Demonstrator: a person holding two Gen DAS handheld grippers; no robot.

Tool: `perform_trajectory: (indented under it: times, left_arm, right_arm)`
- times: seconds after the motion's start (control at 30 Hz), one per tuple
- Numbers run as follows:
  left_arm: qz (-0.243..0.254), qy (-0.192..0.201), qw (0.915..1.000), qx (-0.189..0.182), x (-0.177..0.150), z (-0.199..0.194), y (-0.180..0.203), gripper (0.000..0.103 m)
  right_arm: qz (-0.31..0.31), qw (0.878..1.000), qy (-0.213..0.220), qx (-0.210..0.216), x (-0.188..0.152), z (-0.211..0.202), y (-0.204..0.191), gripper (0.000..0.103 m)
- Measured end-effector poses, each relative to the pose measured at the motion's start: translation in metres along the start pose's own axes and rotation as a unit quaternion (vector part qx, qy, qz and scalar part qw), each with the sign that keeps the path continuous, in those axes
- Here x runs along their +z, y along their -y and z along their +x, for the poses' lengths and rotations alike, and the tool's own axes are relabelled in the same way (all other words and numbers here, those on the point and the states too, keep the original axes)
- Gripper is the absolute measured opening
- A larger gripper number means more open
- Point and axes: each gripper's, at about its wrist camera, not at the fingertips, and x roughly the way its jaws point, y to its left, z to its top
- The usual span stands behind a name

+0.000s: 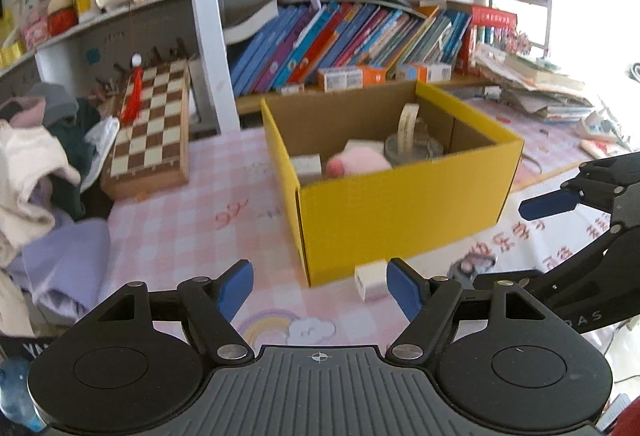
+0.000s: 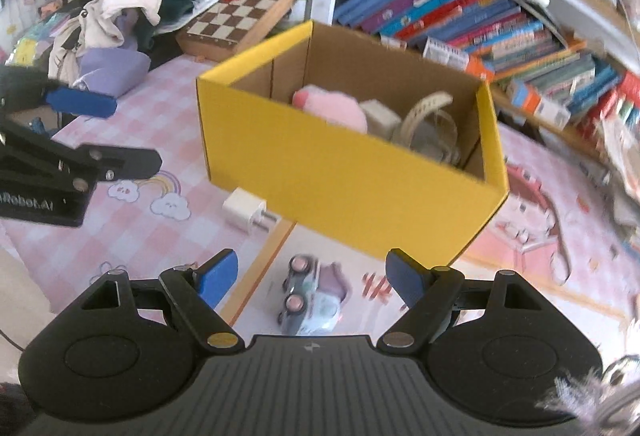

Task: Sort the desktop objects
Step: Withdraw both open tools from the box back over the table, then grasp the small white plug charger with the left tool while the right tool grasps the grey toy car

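Box (image 1: 400, 212) is matt yellow cardboard, raw brown inside; charger (image 2: 244, 211) smooth white plastic; chessboard (image 1: 152, 124) wood; mat (image 1: 192, 236) soft-looking pink cloth.

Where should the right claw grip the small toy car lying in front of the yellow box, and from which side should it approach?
Grip the toy car across its narrow body, coming from above. It lies on its side, wheels showing, between the open right claw fingers.

Left gripper (image 1: 320, 290) held wide apart above a pink checked surface (image 1: 192, 228), white charger (image 1: 370, 281) lying just beside a yellow box (image 1: 396, 204), pink toy (image 1: 356, 162) seen inside, chessboard (image 1: 154, 124) leaned behind, right gripper (image 1: 552, 202) glimpsed at right
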Motion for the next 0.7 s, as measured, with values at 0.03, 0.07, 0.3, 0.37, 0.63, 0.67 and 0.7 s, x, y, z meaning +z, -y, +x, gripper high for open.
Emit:
perform_trajectory:
  times: [0.03, 0.07, 0.3, 0.37, 0.63, 0.67, 0.7]
  left_arm:
    - [-0.002, -0.005, 1.0, 0.0, -0.004, 0.001, 0.001, 0.075]
    - [-0.006, -0.01, 0.9999, 0.001, -0.008, 0.003, 0.001, 0.075]
    - [-0.033, -0.045, 0.9984, 0.01, -0.032, 0.014, 0.003, 0.076]
    - [-0.033, -0.053, 0.998, 0.012, -0.035, 0.018, 0.003, 0.078]
    - [-0.022, -0.068, 0.9974, 0.005, -0.039, 0.027, 0.01, 0.091]
    - [-0.021, -0.069, 0.9974, 0.004, -0.039, 0.028, 0.011, 0.091]
    - [-0.019, -0.07, 0.9974, 0.004, -0.039, 0.028, 0.012, 0.091]
  right_arm:
    - [0.005, 1.0, -0.004, 0.0, -0.003, 0.002, 0.0, 0.081]
    - [0.008, 1.0, -0.007, -0.001, -0.006, 0.004, -0.001, 0.081]
    - [0.038, 0.999, -0.029, -0.002, -0.021, 0.017, 0.0, 0.081]
    - [0.045, 0.998, -0.036, 0.0, -0.022, 0.021, 0.002, 0.081]
    - [0.062, 0.997, -0.046, -0.001, -0.019, 0.033, 0.01, 0.079]
    - [0.062, 0.997, -0.047, -0.001, -0.018, 0.035, 0.011, 0.078]
    - [0.063, 0.997, -0.048, 0.0, -0.018, 0.037, 0.011, 0.077]
